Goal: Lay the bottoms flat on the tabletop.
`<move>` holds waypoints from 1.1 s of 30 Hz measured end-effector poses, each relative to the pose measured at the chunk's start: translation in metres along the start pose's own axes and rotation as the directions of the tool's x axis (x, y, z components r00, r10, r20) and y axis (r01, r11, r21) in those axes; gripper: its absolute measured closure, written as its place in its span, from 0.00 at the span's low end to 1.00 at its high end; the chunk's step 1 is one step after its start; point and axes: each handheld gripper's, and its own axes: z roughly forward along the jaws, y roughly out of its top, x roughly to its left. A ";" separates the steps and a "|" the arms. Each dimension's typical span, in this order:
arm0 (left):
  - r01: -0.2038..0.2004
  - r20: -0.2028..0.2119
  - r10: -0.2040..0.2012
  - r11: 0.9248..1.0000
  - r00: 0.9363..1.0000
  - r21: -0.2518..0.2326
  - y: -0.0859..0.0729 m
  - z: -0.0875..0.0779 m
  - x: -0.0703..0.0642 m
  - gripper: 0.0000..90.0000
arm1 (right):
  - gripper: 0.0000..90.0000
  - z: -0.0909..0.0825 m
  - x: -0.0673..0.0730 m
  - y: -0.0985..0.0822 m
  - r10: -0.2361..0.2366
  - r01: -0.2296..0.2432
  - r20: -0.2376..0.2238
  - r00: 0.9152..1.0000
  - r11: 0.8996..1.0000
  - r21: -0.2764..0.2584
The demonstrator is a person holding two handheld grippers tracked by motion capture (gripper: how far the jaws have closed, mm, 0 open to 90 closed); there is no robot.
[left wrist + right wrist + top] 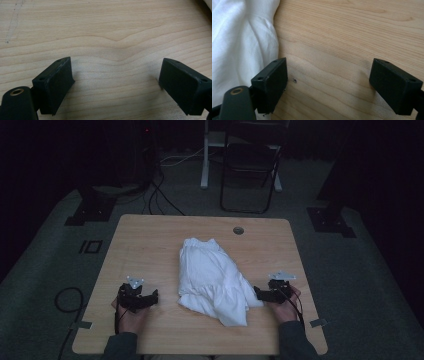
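near: our right gripper (328, 82) wide open, empty, white garment (239, 45) beside its left jaw | left gripper (116, 82) agape over bare table (112, 30) | tip: we pinch one hem layer cleanly

High view is dim and underexposed: room beyond the table (150, 235) goes near black, floor murky, image soft and a bit grainy. White cloth (212, 275) is the brightest patch, folds still readable. Both gripper views are far brighter, evenly lit, wood grain sharp. Soft shadows sit under the black jaws. Cloth (239, 42) near the left edge is slightly washed out. No glare.
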 end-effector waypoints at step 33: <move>-0.045 0.044 0.047 0.998 0.998 -0.040 -0.002 -0.013 -0.011 0.32 | 0.28 -0.021 0.007 0.003 -0.018 0.017 -0.003 1.000 0.998 -0.064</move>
